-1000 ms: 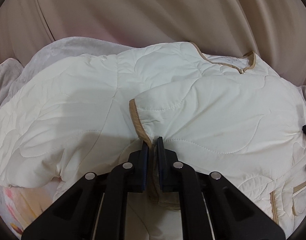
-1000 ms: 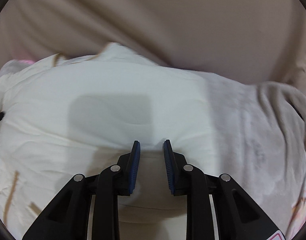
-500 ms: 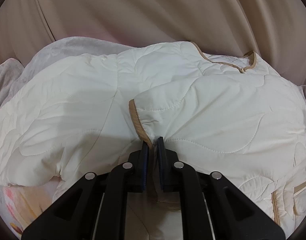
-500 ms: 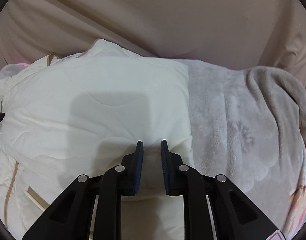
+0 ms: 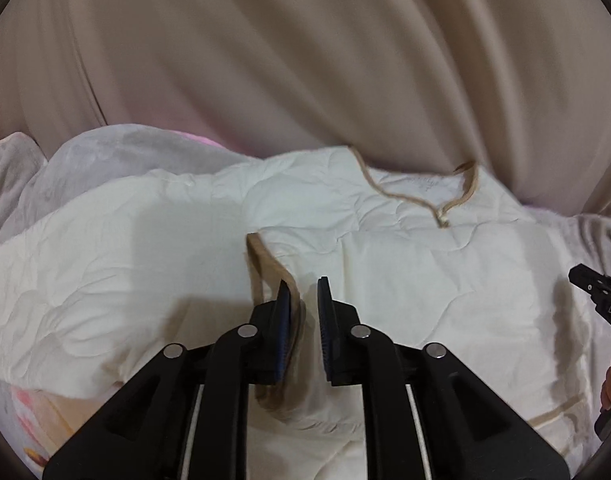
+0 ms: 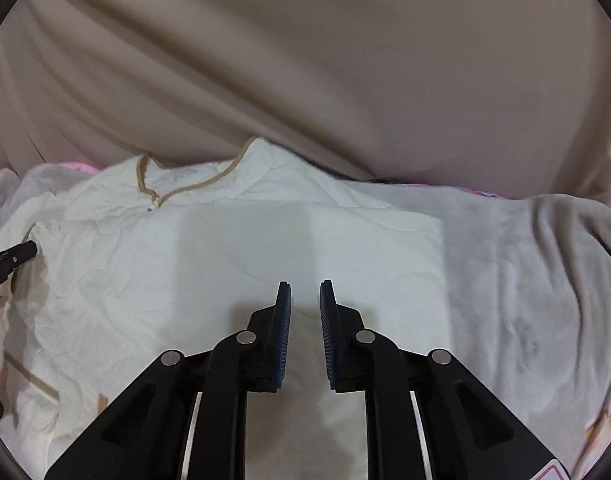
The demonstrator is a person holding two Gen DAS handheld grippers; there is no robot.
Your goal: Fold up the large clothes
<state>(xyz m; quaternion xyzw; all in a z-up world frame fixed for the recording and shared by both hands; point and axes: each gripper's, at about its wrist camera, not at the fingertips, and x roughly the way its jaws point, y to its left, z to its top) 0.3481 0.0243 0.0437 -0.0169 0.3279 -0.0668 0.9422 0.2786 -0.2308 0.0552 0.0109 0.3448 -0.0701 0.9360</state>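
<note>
A: So, what is the left wrist view showing?

B: The left claw [image 5: 303, 298] is sitting released, its blue pads parted, just over the tan-trimmed cuff [image 5: 265, 264] of a sleeve that is lying folded across the cream quilted jacket [image 5: 425, 280]. The trim is touching the inner face of the left pad, but nothing is being pinched. The jacket is lying spread on a grey fleece blanket [image 5: 85, 168], its collar [image 5: 445, 204] pointing toward the beige curtain [image 5: 305, 60] at the blanket's far edge. The right claw's tip [image 5: 593, 284] is peeking in at the jacket's right side.

A: And the right wrist view?

B: The right claw [image 6: 305, 300] is hanging released too, pads apart, gripping nothing, above the jacket's [image 6: 225, 260] folded right portion. The fold's straight edge is running alongside bare blanket [image 6: 525, 280] on the right. The collar [image 6: 173, 196] is lying at the far left, and the left claw's tip [image 6: 13, 258] is resting by the jacket's left edge.
</note>
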